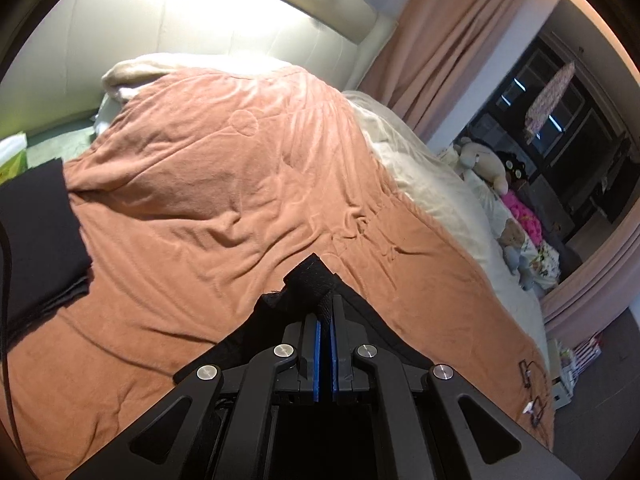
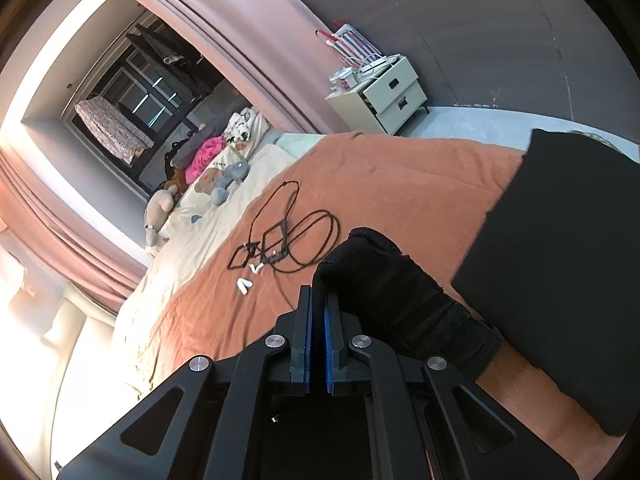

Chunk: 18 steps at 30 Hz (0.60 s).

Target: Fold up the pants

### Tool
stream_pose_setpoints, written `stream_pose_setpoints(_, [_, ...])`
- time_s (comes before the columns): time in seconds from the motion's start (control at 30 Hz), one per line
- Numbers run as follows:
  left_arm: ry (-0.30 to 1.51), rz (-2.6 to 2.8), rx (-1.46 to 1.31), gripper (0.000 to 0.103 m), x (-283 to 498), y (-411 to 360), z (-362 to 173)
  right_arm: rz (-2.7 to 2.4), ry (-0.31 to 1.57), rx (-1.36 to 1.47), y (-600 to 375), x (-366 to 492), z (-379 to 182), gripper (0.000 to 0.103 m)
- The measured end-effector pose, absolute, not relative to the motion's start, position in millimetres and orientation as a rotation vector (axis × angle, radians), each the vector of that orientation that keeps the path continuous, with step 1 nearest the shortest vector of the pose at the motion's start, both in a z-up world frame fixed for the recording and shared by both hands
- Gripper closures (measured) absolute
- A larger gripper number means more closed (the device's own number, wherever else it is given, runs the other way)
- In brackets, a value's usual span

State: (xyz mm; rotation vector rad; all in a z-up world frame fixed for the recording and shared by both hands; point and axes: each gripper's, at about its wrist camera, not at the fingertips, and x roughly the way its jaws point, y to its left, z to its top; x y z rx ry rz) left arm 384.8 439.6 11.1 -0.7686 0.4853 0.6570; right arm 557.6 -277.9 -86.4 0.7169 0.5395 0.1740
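The left gripper (image 1: 327,312) is pinching a corner of the black pants (image 1: 310,280), lifted over the orange blanket (image 1: 208,184). The right gripper (image 2: 319,300) is pinching another bunched edge of the pants, and more black cloth lies toward 3 o'clock in the right view. Only a small bit of cloth sits between each pair of fingers, so I think it could slip out if one hand pulls harder. A black cable (image 2: 308,236) lies at 12 o'clock from the right gripper; the pants could drag over it and catch.
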Motion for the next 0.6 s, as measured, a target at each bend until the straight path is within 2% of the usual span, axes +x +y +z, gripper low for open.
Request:
stream_pose_setpoints(0.33, [0.639, 0.661, -0.667, 0.099, 474, 457, -22, 0.107, 0.561, 0.661, -241, 619, -85, 0.102])
stream_pose_setpoints(0.6, [0.741, 0.683, -0.707, 0.099, 527, 480, -62, 0.044, 0.616, 0.647, -212, 678, -93, 0.103])
